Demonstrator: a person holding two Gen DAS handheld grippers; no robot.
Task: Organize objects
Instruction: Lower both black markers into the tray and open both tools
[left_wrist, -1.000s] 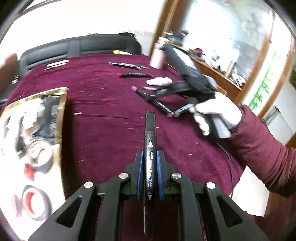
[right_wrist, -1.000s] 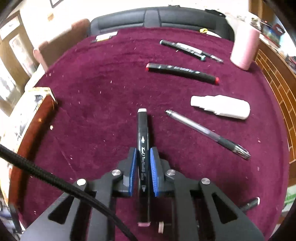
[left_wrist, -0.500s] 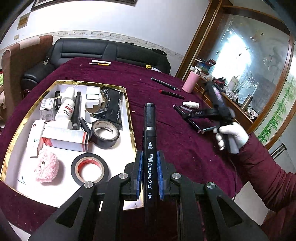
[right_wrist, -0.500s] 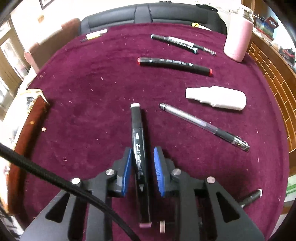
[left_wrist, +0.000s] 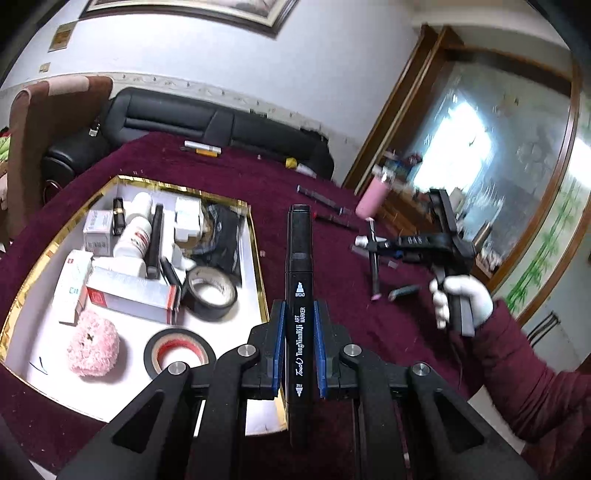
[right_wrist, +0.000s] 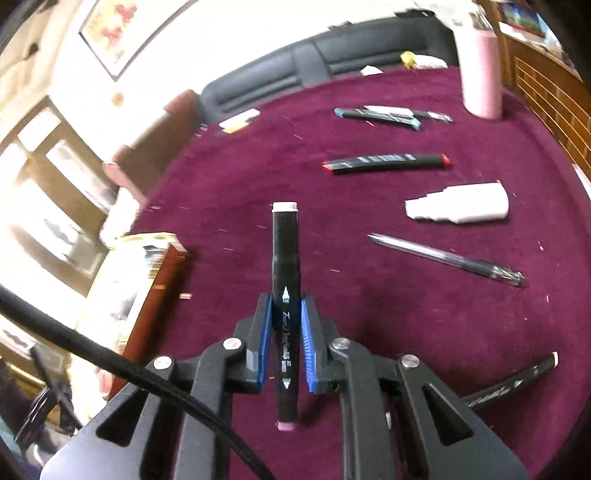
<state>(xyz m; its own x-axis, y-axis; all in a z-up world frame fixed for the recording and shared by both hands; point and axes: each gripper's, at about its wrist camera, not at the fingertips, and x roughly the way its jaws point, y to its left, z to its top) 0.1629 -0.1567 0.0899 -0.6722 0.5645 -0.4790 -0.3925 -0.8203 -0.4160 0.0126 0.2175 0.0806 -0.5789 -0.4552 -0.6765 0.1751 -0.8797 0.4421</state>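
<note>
Left gripper (left_wrist: 299, 347) is closed on a black art marker (left_wrist: 300, 266), with both blue pads pressing its printed barrel. This marker points forward, its black cap over the maroon tablecloth (left_wrist: 332, 295), just beside the right edge of the gold-rimmed white box (left_wrist: 255, 236). Inside that box lie 2 rolls of tape, one black (left_wrist: 210, 291) and one with a red core (left_wrist: 179, 354), a pink fluffy ball (left_wrist: 92, 349), a white bottle (left_wrist: 135, 229) and some small cartons.

Right gripper (right_wrist: 284, 328) is closed on a second black marker (right_wrist: 284, 258), the one with a white cap in front and a pink cap behind, and it is lifted off the cloth. A white-gloved hand (left_wrist: 461, 299) carries this gripper, well apart from the box on its right side. Farther from the box than this marker, on the cloth, lie a clear pen (right_wrist: 447, 260), a white bottle on its side (right_wrist: 458, 208), a red-tipped marker (right_wrist: 386, 162) and a pink cup (right_wrist: 480, 74).
</note>
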